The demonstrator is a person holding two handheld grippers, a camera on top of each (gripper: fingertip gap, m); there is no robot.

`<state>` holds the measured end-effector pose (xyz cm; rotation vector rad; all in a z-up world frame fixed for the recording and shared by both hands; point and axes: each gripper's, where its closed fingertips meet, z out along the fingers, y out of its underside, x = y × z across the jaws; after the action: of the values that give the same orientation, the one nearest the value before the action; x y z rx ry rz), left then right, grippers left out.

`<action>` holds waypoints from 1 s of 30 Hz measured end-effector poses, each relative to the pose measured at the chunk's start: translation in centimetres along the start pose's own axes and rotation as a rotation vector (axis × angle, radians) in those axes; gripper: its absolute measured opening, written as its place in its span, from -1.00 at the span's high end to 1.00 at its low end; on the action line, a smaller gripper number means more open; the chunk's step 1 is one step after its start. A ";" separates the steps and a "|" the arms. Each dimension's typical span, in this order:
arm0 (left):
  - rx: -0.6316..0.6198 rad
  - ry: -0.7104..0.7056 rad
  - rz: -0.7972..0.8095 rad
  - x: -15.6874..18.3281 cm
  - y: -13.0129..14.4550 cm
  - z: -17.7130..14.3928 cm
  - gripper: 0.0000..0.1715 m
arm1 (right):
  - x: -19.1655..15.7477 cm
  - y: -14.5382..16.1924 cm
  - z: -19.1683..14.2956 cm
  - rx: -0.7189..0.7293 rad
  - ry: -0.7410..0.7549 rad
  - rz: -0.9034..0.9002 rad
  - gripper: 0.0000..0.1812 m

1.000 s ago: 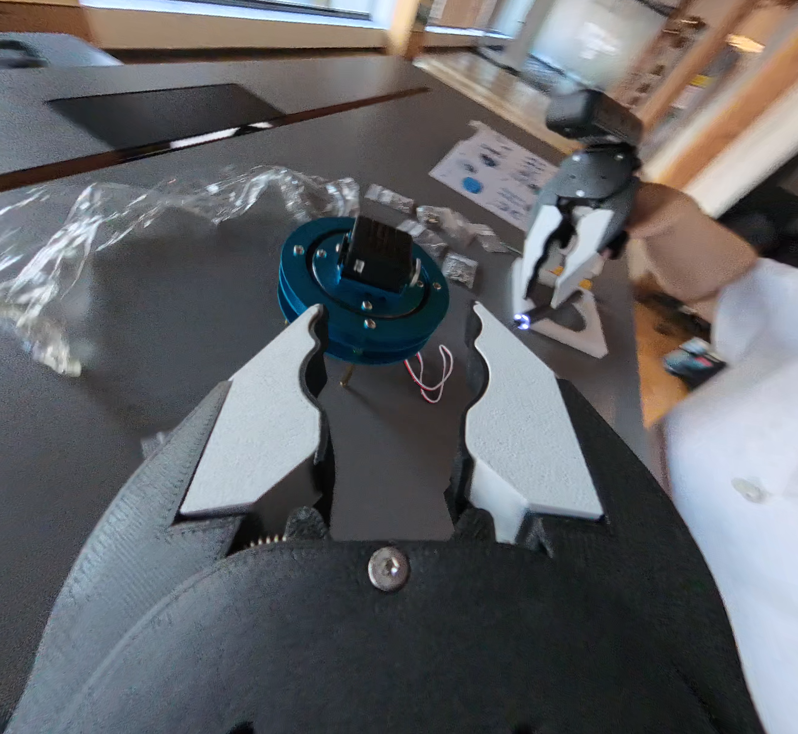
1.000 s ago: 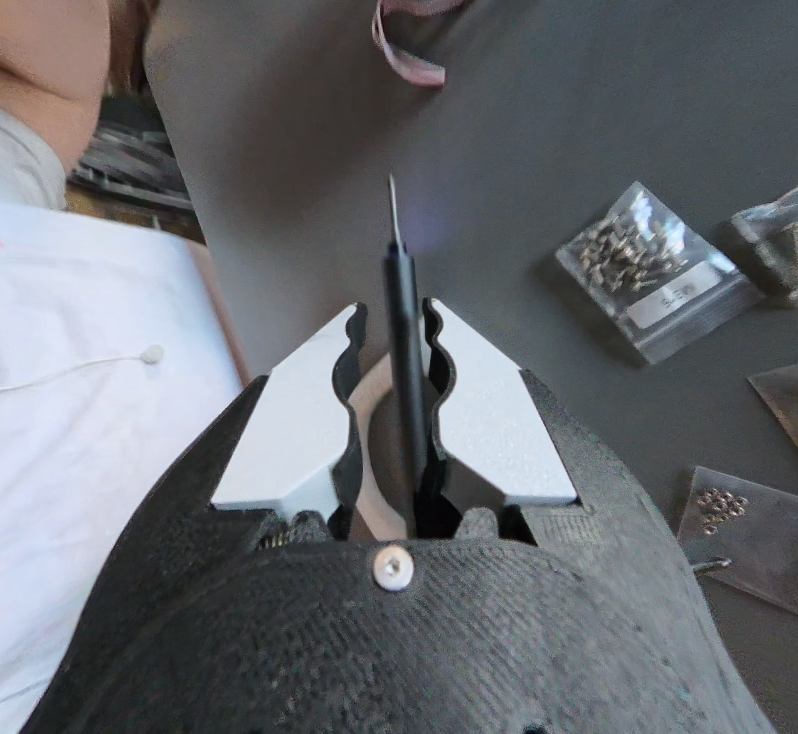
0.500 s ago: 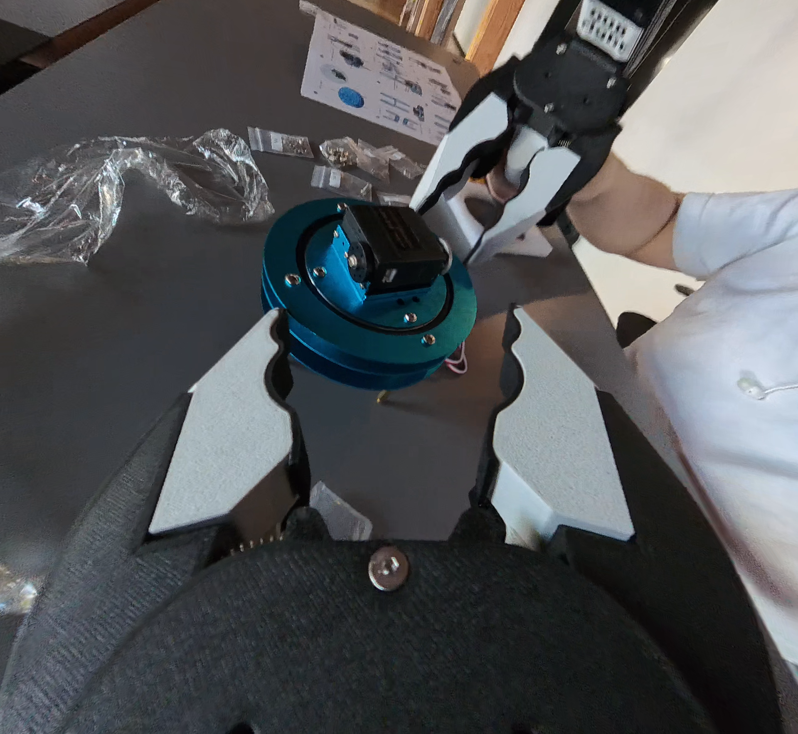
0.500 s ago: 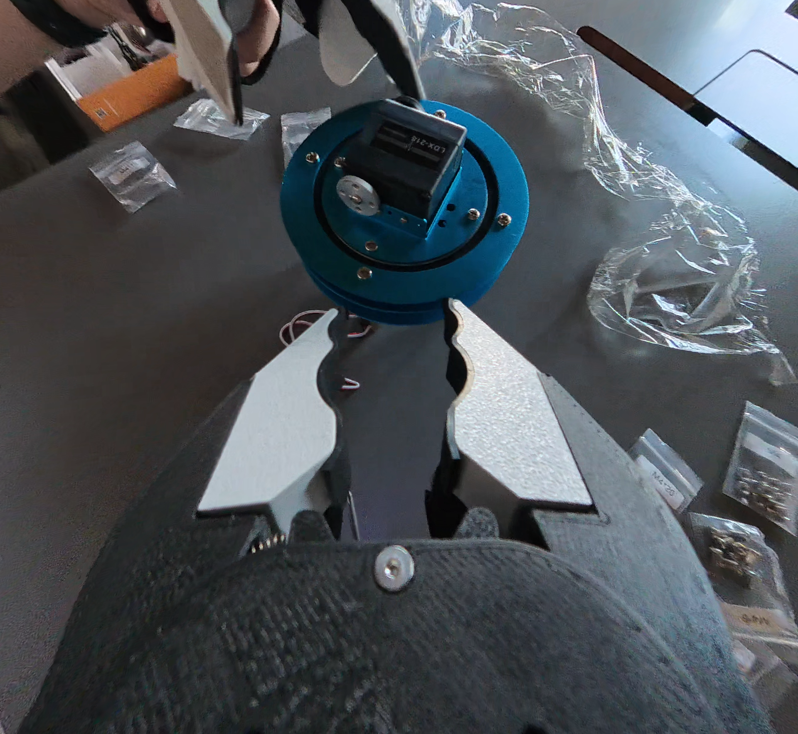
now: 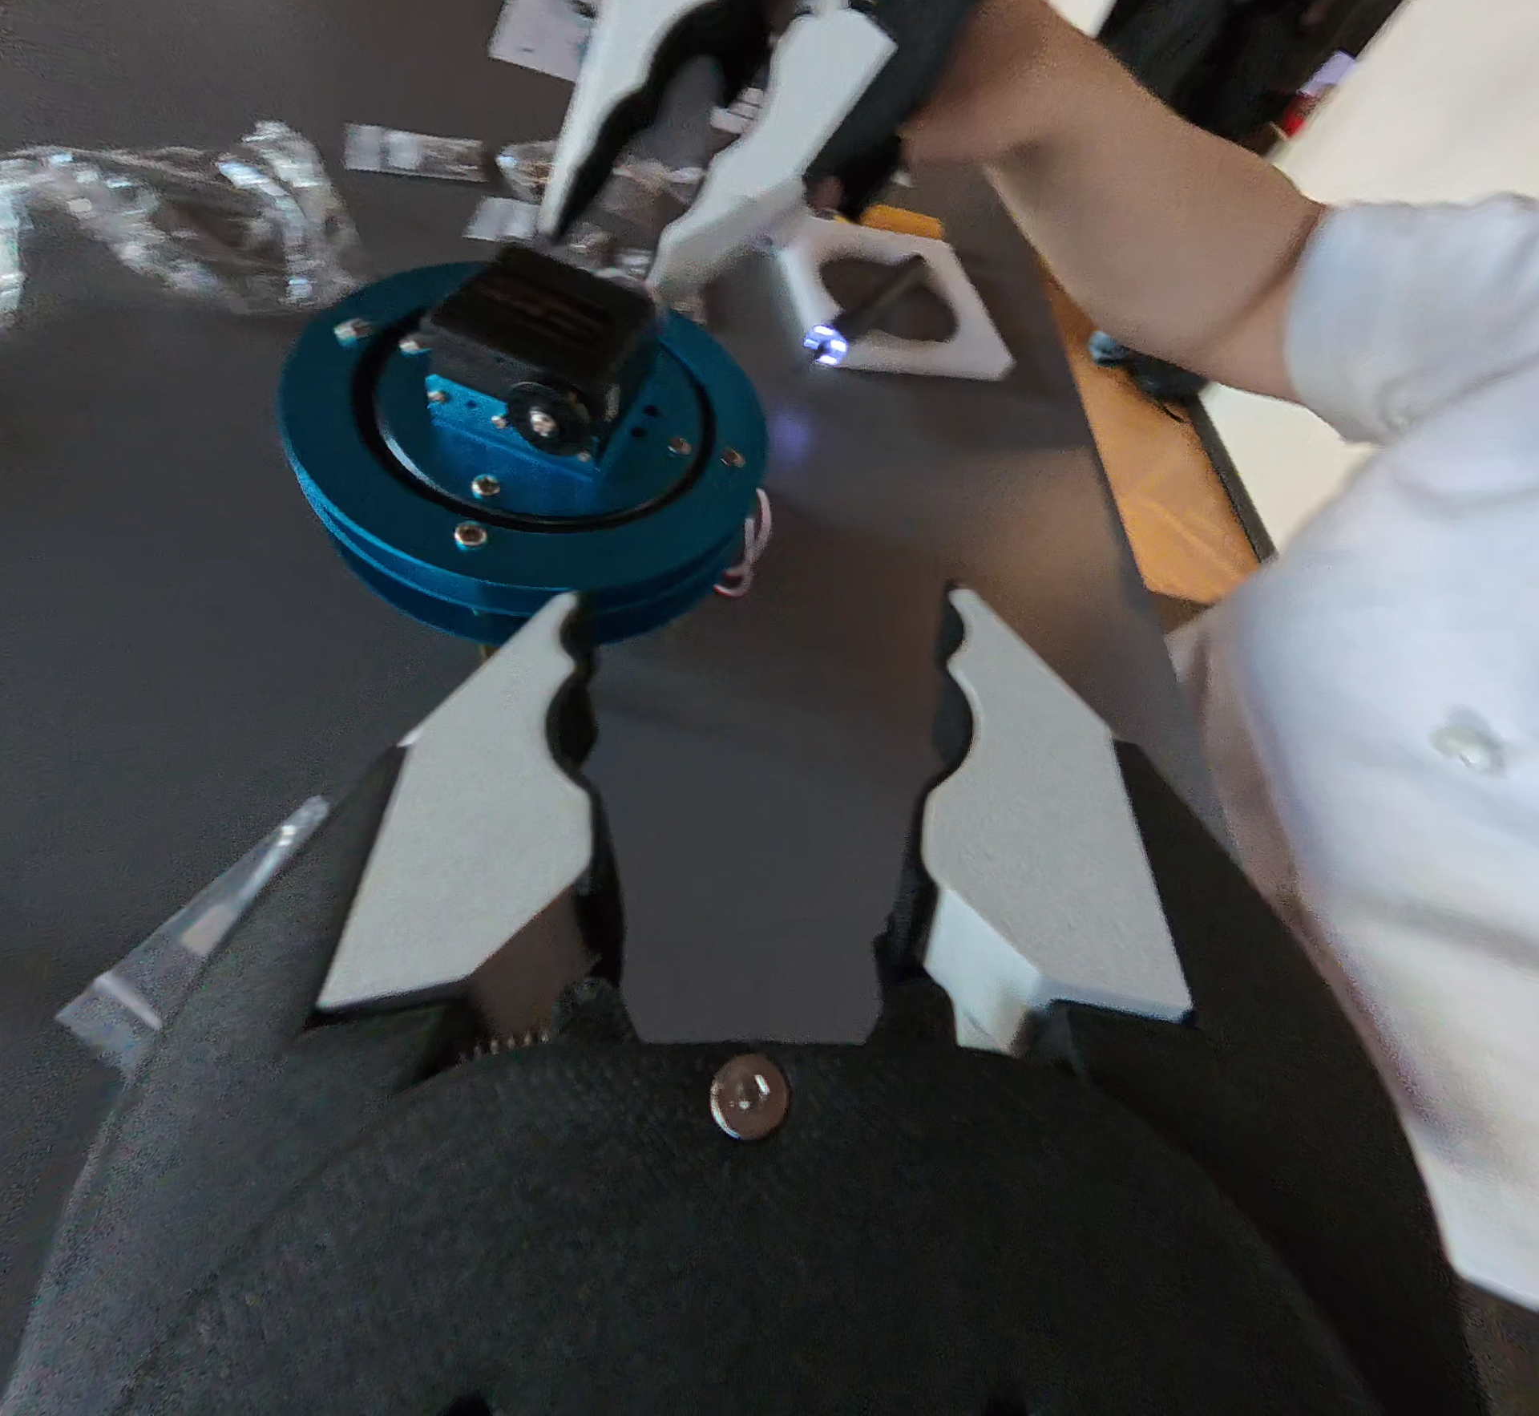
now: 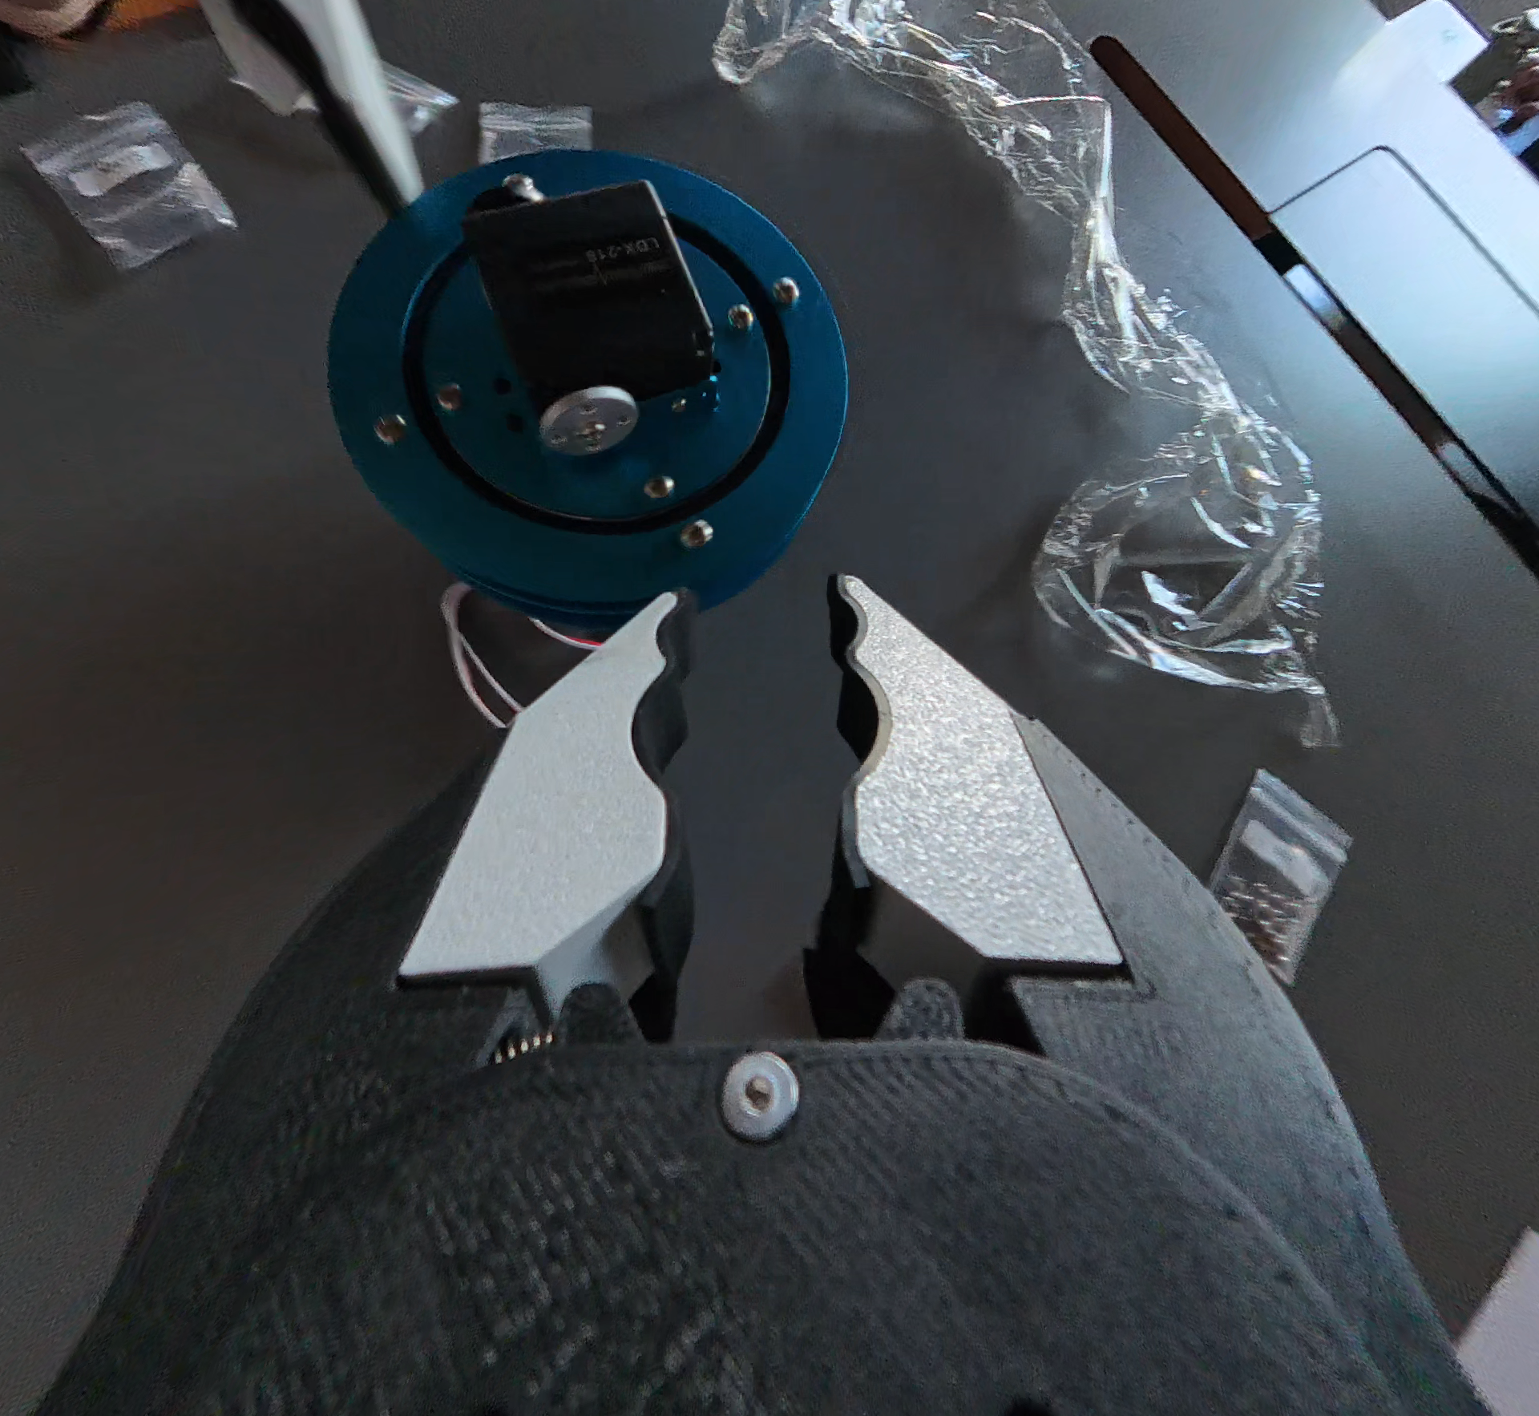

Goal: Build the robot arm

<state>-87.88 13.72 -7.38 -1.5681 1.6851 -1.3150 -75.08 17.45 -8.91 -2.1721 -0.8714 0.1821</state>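
Two grippers meet over one blue disc (image 5: pixel 525 535) that stands on the grey tabletop (image 5: pixel 166 626), with a black servo (image 5: pixel 541 330) mounted on its top face. The disc looks like machined metal in stacked rings: probably heavy for its size, stiff, and smooth enough to slip. Its grooved rim seems the surest place to grip, across the full width. The servo is a hard plastic box with flat sides, also grippable, though its silver horn (image 6: pixel 587 430) and the thin red and white wires (image 6: pixel 483 668) trailing from under the disc look delicate and are best left alone.

The left gripper (image 5: pixel 762 618) has its jaws wide apart and holds nothing; its left fingertip sits just at the near edge of the disc, and contact cannot be told from this view. The right gripper (image 6: pixel 758 597) also has its jaws apart, less widely, and empty, hanging just near of the disc's rim in its own view. In the left wrist view it comes in from the far side, one fingertip close to the servo's far top edge.

Around the disc lie crumpled clear film (image 6: pixel 1124 343), several small bags (image 6: pixel 125 185) of hardware, a paper sheet (image 5: pixel 566 10) at the far side, and a white stand (image 5: pixel 891 310) on the right with a small lit tool resting in it.
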 end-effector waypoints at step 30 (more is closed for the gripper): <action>-0.006 0.010 0.094 -5.5 0.4 2.8 -0.19 | -4.2 -0.4 0.3 0.159 -0.218 0.039 0.26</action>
<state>-84.46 17.97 -10.24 -1.4686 1.7487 -1.2739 -78.58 15.16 -9.39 -2.0465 -0.9033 0.4987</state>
